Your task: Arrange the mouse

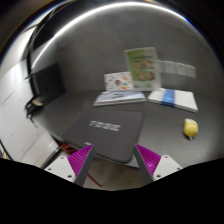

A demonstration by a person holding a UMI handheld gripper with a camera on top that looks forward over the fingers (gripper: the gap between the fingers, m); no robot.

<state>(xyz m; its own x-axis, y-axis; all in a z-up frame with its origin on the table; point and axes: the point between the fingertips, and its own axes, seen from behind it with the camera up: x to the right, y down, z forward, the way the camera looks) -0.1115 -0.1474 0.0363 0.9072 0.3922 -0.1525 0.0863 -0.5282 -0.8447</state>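
Pale lettering on the dark mouse mat (103, 131) at frame centre, too small and blurred to read

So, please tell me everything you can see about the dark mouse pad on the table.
The mouse pad is a dark grey, matte rectangle, seemingly soft material, with pale lettering across its middle that is too small to read. It lies flat on the grey table, turned slightly askew, just ahead of the open gripper; its near edge reaches between the fingers. Nothing rests on it, and no mouse is visible.

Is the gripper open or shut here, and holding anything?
Open. The gripper has its fingers wide apart with nothing between them but the near edge of the dark mouse pad; it holds nothing.
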